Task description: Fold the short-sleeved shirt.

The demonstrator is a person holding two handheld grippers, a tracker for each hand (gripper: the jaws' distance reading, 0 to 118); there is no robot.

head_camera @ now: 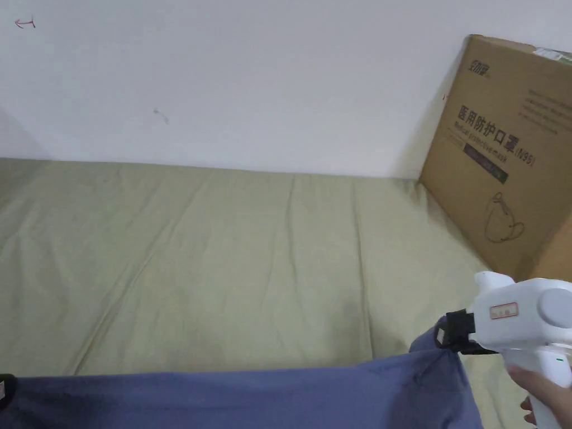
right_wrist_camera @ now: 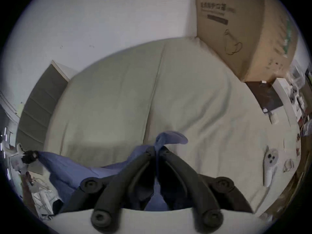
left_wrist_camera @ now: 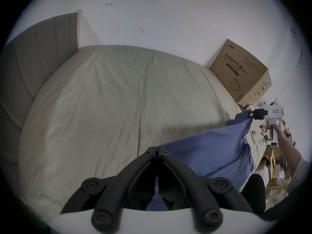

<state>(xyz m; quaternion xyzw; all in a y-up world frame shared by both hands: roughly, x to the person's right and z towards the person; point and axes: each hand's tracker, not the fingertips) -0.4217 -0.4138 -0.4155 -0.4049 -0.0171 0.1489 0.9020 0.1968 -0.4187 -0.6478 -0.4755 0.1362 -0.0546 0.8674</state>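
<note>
A blue short-sleeved shirt [head_camera: 251, 399] is stretched in the air above the near edge of the bed, its top edge taut between both grippers. My right gripper [head_camera: 444, 335] is shut on one upper corner at the lower right of the head view. In the right gripper view the blue cloth [right_wrist_camera: 170, 139] bunches out past the closed jaws of the right gripper [right_wrist_camera: 156, 149]. My left gripper [left_wrist_camera: 156, 149] is shut on the other corner, with the shirt [left_wrist_camera: 211, 153] hanging away to the right. A sliver of the left gripper [head_camera: 4, 388] shows at the left edge.
A bed with a wrinkled pale green sheet [head_camera: 223, 262] spreads out beyond the shirt. A large cardboard box [head_camera: 503, 162] stands at the bed's far right against the white wall. A grey headboard [left_wrist_camera: 33, 60] is at the left. Clutter and a phone [right_wrist_camera: 270, 163] lie at the right.
</note>
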